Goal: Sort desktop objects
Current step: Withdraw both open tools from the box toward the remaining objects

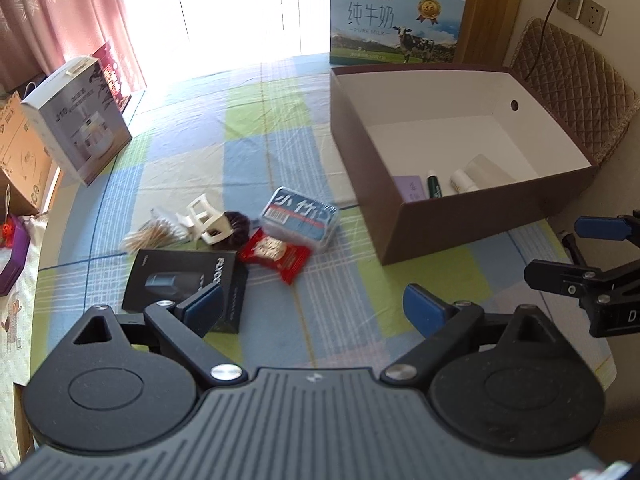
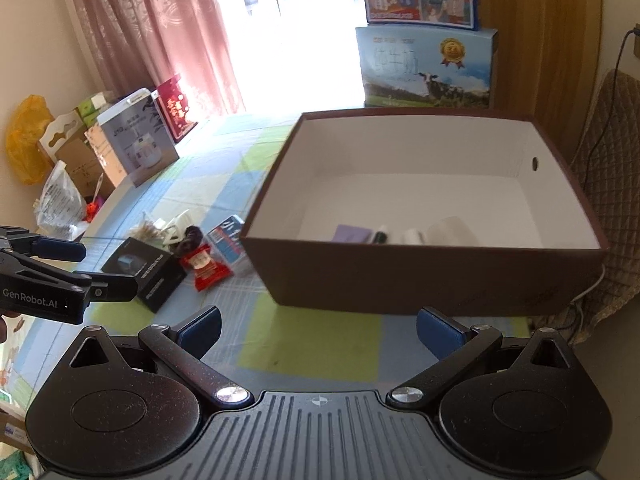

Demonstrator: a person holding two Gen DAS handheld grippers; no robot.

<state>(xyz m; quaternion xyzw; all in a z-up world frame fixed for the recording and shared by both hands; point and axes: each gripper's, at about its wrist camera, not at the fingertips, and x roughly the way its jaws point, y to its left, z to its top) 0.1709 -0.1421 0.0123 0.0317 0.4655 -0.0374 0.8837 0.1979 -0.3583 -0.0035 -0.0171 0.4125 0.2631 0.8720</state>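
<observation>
A brown open box [image 1: 480,216] [image 2: 420,276] stands on the checked cloth; a purple card [image 1: 409,186], a green-capped tube [image 1: 434,185], a white tube and a clear cup lie inside. To its left lies a pile: blue tissue pack [image 1: 298,218], red snack packet [image 1: 276,255] [image 2: 206,268], black box [image 1: 184,284] [image 2: 146,270], dark scrunchie [image 1: 232,224], white clip [image 1: 204,220], cotton swabs [image 1: 154,234]. My left gripper [image 1: 314,308] hovers open just in front of the pile. My right gripper [image 2: 318,330] is open before the brown box's near wall.
A white appliance carton [image 1: 76,120] [image 2: 136,144] and cardboard boxes line the table's left edge. A milk carton [image 1: 396,20] [image 2: 428,68] stands behind the brown box. A quilted chair back [image 1: 576,88] is at the right, below wall sockets.
</observation>
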